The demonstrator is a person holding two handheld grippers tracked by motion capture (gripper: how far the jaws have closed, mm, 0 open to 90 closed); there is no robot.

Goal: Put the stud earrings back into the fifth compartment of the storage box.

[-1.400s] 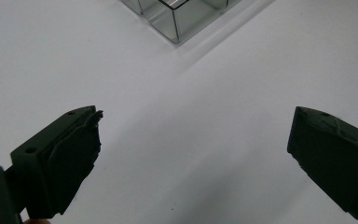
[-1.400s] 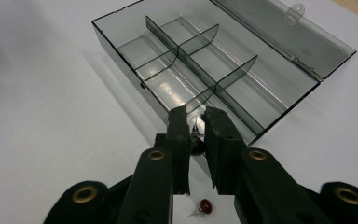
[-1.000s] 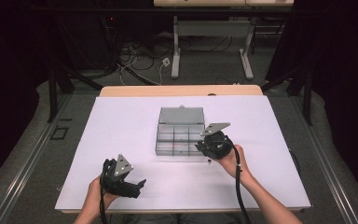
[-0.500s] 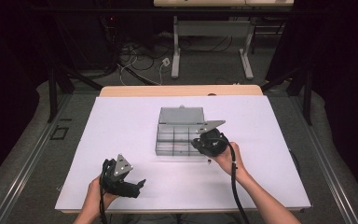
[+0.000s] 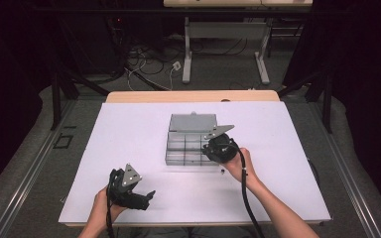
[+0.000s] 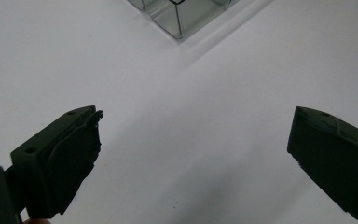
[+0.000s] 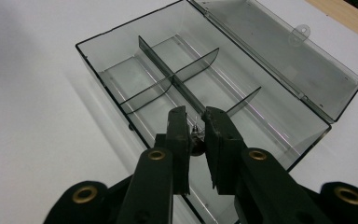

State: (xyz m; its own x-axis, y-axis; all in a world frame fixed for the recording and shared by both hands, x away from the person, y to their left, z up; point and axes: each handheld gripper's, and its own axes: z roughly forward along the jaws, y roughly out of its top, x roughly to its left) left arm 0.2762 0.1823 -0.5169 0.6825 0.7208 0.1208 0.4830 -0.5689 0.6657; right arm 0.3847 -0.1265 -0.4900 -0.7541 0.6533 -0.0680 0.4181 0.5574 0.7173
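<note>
A clear plastic compartment box [image 5: 182,148] lies mid-table with its lid [image 5: 193,122] folded back flat. In the right gripper view its dividers [image 7: 168,74] split it into several empty cells. My right gripper [image 5: 214,148] hovers over the box's front right part. Its jaws [image 7: 195,119] are shut on a small metal part [image 7: 196,136], just above a cell by the near wall. My left gripper [image 5: 146,195] rests near the table's front left, well away from the box. Its jaws [image 6: 196,126] are wide open and hold nothing, with a box corner [image 6: 177,21] ahead.
The white table top [image 5: 129,134] spreads wide around the box. A tiny dark speck [image 5: 222,171] lies on it just in front of the box, by the right hand. Beyond the table's far wooden edge are cables and desk legs on the floor.
My right gripper has moved a little to the left, farther over the box. The left gripper has stayed put.
</note>
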